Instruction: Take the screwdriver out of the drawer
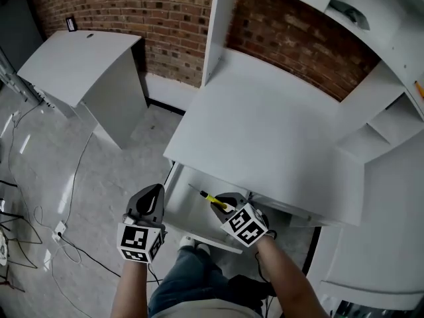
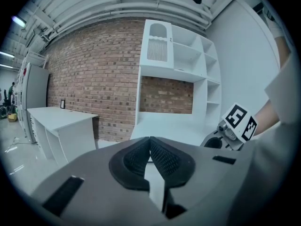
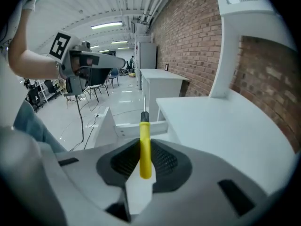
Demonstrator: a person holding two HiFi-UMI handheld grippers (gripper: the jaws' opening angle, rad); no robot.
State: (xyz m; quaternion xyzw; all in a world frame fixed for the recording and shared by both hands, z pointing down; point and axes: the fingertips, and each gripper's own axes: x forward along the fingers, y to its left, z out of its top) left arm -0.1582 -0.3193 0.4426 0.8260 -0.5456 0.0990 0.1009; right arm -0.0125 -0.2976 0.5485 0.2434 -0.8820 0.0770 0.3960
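The right gripper (image 3: 144, 160) pinches the yellow handle of the screwdriver (image 3: 145, 142) over the open drawer (image 1: 189, 211) at lower centre of the head view, the left gripper (image 2: 150, 149) closed on nothing; light, stiff and probably slick, it is best held mid-handle.

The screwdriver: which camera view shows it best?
The right gripper view: the screwdriver sits large in the centre, its yellow handle clamped between the jaws. The head view shows it small, in the right gripper. The left gripper view does not show it.
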